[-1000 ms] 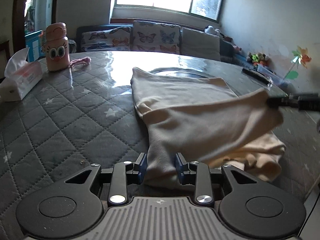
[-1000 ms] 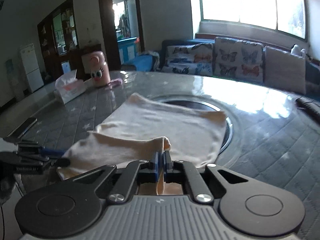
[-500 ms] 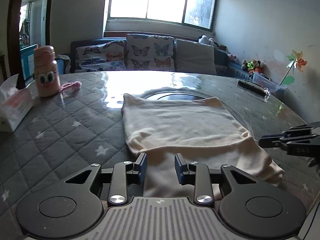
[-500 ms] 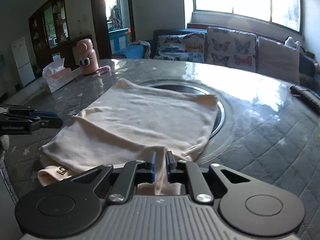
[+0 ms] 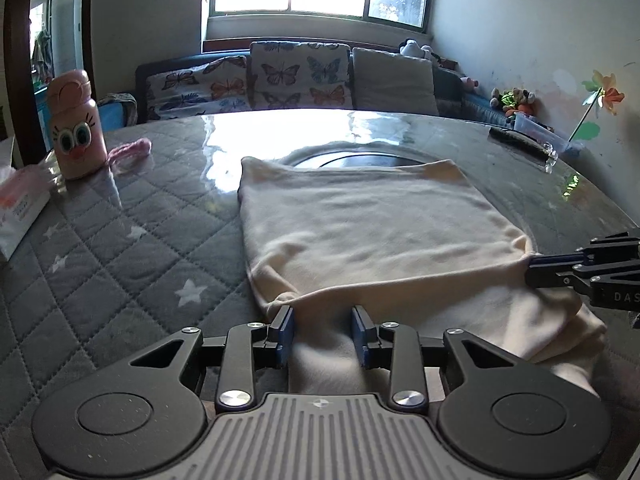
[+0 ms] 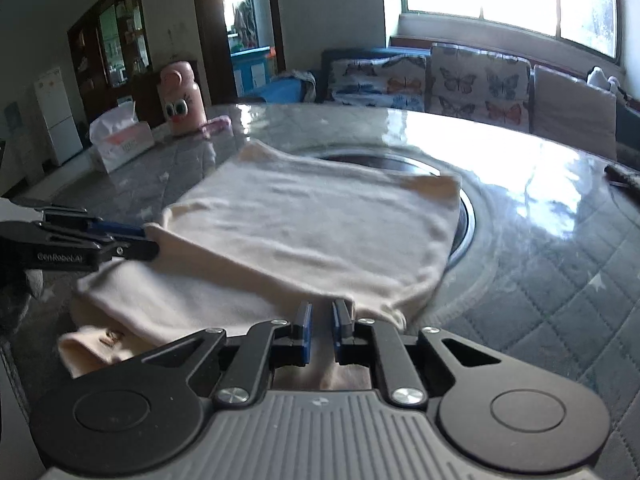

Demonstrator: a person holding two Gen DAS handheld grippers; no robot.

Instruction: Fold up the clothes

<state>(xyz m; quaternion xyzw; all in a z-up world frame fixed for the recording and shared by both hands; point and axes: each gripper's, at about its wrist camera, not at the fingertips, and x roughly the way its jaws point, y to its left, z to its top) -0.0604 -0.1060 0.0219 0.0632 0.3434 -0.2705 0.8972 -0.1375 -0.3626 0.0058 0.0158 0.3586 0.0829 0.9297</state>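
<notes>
A cream garment (image 5: pixel 372 232) lies folded over on the quilted grey table, its doubled near edge toward me; it also shows in the right wrist view (image 6: pixel 312 232). My left gripper (image 5: pixel 322 334) is open, its jaws straddling the near left part of the cloth. My right gripper (image 6: pixel 321 326) is open with a narrow gap, low over the near right corner of the fold. The right gripper's fingers (image 5: pixel 568 268) show at the garment's right edge in the left wrist view. The left gripper's fingers (image 6: pixel 120 246) show at its left edge in the right wrist view.
A pink bottle with cartoon eyes (image 5: pixel 76 136), a pink cloth strip (image 5: pixel 132 148) and a tissue box (image 5: pixel 20 208) stand at the table's left. A dark round inset (image 5: pixel 360 158) lies behind the garment. A black object (image 5: pixel 520 144) lies far right. A sofa stands beyond.
Both grippers carried the garment's edge forward and laid it flat. The right gripper, shut on the cloth a second ago, has opened. Both have drawn back toward the near edge.
</notes>
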